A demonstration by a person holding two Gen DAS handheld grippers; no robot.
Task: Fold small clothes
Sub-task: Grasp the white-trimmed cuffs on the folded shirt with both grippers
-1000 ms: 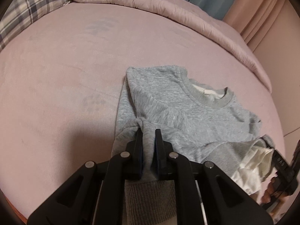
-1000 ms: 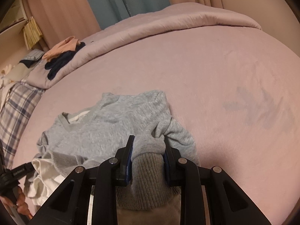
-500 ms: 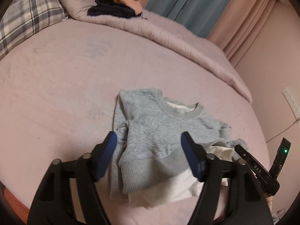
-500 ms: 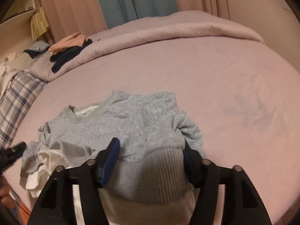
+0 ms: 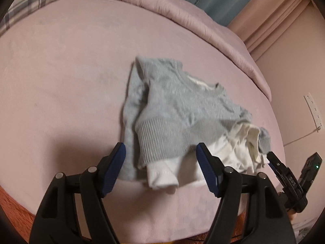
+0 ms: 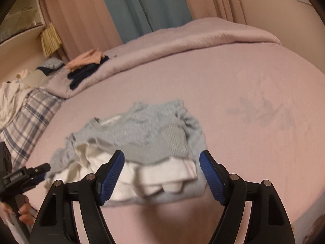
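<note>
A small light-grey sweater with a white lining lies crumpled on the pink bed sheet, its ribbed hem folded up over the body. My left gripper hovers just in front of the hem. Its jaws stand wide and are closing, and the pads touch nothing. In the right wrist view the sweater and its white layer lie beyond my right gripper. Those jaws are opening and free of the cloth. The right gripper also shows at the left view's right edge.
A rolled pink comforter runs along the far side of the bed, with dark and peach clothes piled on it. A plaid pillow lies at the left. Curtains hang behind. The near bed edge borders a wooden floor.
Both grippers have let go of the sweater and pulled back from it. Their jaws went from shut on the fabric to wide apart. The folded-up hem now rests on the sweater's body.
</note>
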